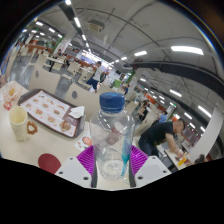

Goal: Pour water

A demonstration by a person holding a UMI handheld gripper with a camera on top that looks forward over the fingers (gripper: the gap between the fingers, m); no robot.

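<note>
Gripper (pixel 112 168) clenched on bottle (pixel 112 135), both pads (pixel 88 158) pressing its sides. Bottle upright between 2 fingers, long axis vertical, blue cap on. Cup (pixel 19 121) stands well left on table (pixel 30 150), pour target likely.

Bottle (pixel 113 135): base hidden between the gripper (pixel 111 161) pads, water level indiscernible. Tray (pixel 50 111): contents too small to identify. Seated person (pixel 159 133): partly hidden behind bottle. Distant figures blurred
</note>
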